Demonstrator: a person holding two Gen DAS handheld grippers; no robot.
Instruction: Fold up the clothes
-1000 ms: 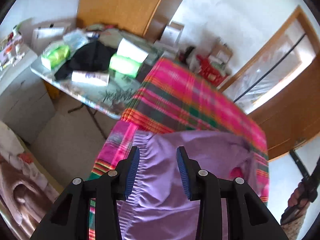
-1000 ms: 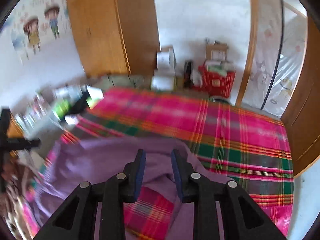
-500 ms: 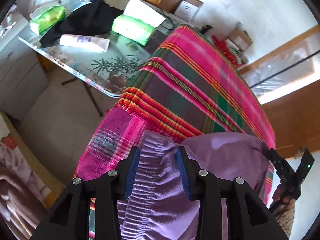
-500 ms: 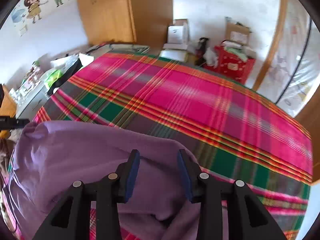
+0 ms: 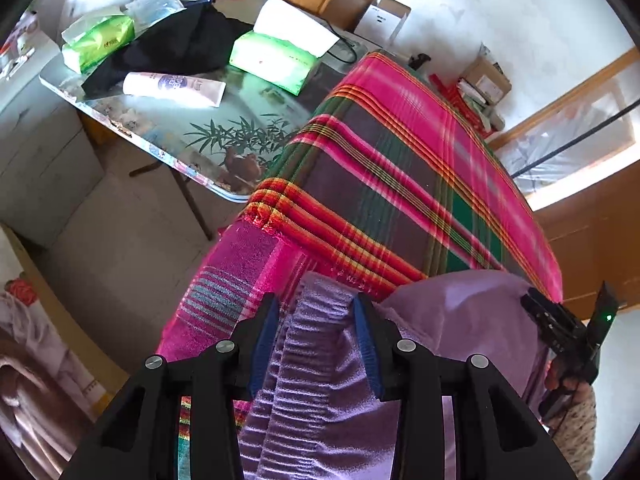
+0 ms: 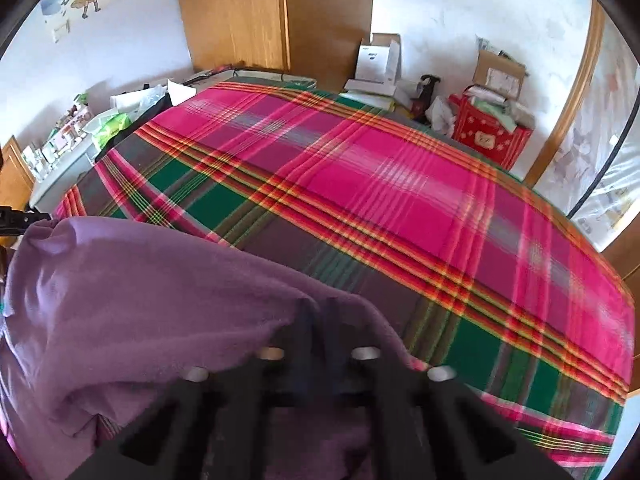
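Observation:
A purple garment [image 5: 460, 320] with a ribbed elastic waistband lies bunched at the near corner of the plaid-covered bed [image 5: 400, 184]. My left gripper [image 5: 316, 308] points down over the waistband with its blue pads apart. The band runs between them, and bedspread shows beside the left pad. In the right wrist view the same garment [image 6: 140, 288] humps up at the lower left. My right gripper [image 6: 320, 308], blurred, is shut on a fold of the cloth, which drapes over its tips. The right gripper [image 5: 532, 304] also shows in the left wrist view, held by a hand in a knit sleeve.
A glass-topped folding table [image 5: 240, 140] stands left of the bed with green tissue packs, a white tube and a black cloth on it. Bare floor lies between it and the bed corner. A wooden wardrobe [image 6: 240, 12], cartons and a red box [image 6: 488, 132] stand beyond the bed [image 6: 400, 180].
Both grippers have sunk toward the bed with the garment. The right jaws stood apart half a second ago and have closed on the cloth. The left jaws keep the same gap.

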